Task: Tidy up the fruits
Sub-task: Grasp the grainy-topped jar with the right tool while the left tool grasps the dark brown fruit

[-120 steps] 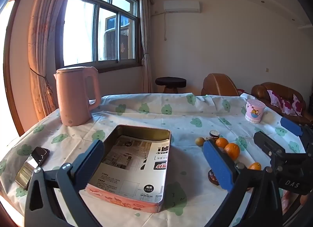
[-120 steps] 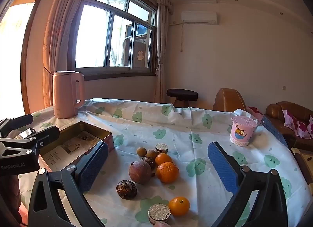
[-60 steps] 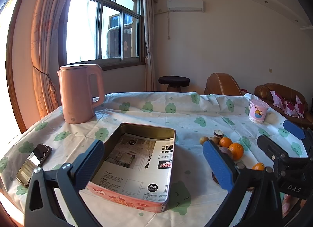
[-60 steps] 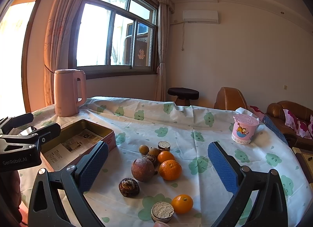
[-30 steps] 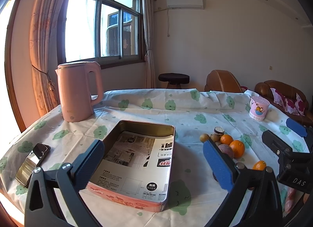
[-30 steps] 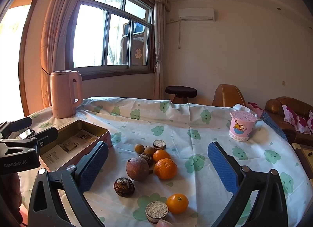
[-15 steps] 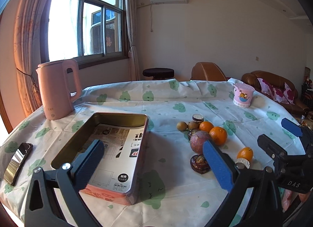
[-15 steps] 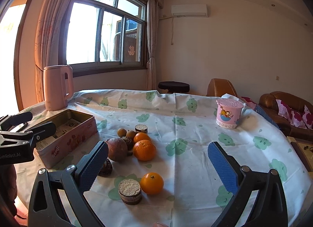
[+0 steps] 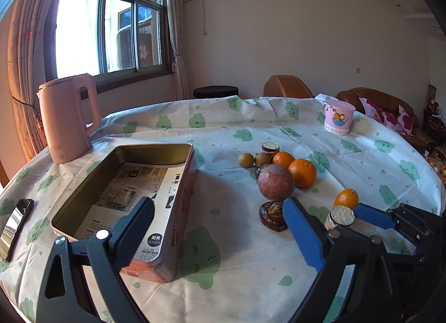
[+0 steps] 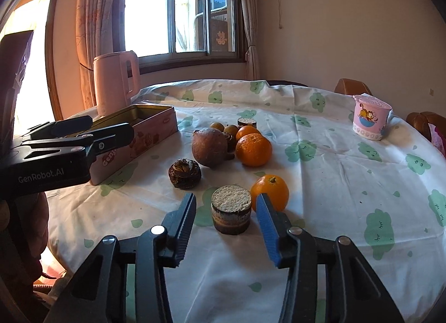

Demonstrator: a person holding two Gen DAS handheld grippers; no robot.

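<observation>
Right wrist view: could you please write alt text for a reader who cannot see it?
The open right gripper frames a round crumb-topped cake on a cloth-covered table, not touching it. Behind lie oranges, other fruit and an open tin.

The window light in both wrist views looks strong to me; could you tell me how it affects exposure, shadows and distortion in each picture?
Left wrist view: the window is blown out white, the tin box casts a shadow to its right, and the fisheye bends the table edge. Right wrist view: the panes are likewise overexposed, warm light tints the curtain, and the round cake between the right gripper fingers stays sharp.
</observation>
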